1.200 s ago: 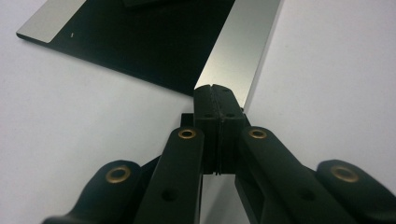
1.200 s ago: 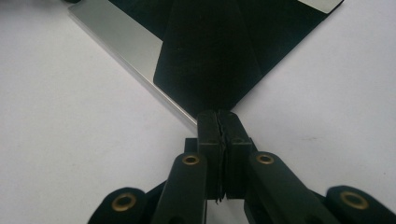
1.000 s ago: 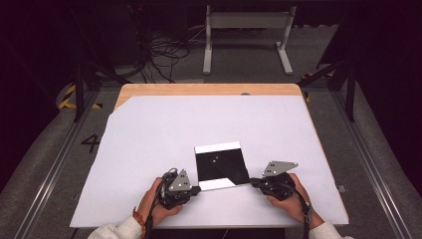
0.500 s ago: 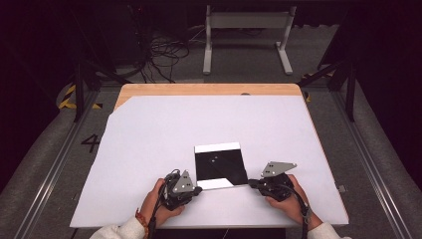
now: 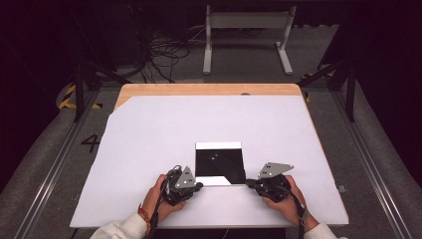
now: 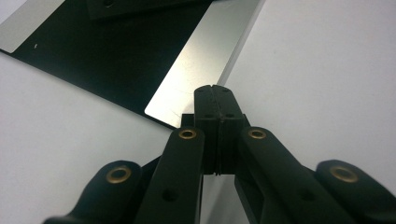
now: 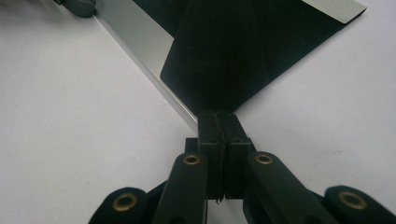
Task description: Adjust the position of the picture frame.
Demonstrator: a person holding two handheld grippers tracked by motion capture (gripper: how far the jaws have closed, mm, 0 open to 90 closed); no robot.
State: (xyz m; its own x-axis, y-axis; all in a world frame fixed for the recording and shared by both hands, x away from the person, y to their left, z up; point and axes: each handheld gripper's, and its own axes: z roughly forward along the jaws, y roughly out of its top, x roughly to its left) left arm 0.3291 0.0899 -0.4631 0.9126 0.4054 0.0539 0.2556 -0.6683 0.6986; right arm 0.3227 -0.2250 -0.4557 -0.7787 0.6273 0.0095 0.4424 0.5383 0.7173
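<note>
Here both pairs of tongs are pressed together at the near corners of a black sheet with a silvery underside; our left tongs (image 6: 215, 100) sit with jaws fully met at the sheet's (image 5: 219, 162) near-left corner, where the shiny silver face shows as a turned-over strip (image 6: 205, 65); whether a thin edge is pinched between those jaws we cannot tell, since the tips hide the corner itself; our right tongs (image 7: 219, 122) are likewise closed, and in the right gripper view the point of a black folded flap (image 7: 215, 56) runs straight into their tips, so we judge that they are clamped on that corner.

Seen from above, the left tongs (image 5: 198, 186) and the right tongs (image 5: 250, 183) face each other across the near edge of the sheet, each held low in a hand, the left hand (image 5: 158, 199) and the right hand (image 5: 286, 199) resting on the worktop; we read this as a hold meant to keep both corners level while the near edge is folded, the diagonal crease on the right suggesting that corner has been brought inward.

The sheet lies flat toward the near middle of the white worktop cover (image 5: 149, 139), its far edge also showing a silver band (image 5: 218, 146); the wooden worktop edge (image 5: 199, 89) peeks out beyond the cover.
</note>
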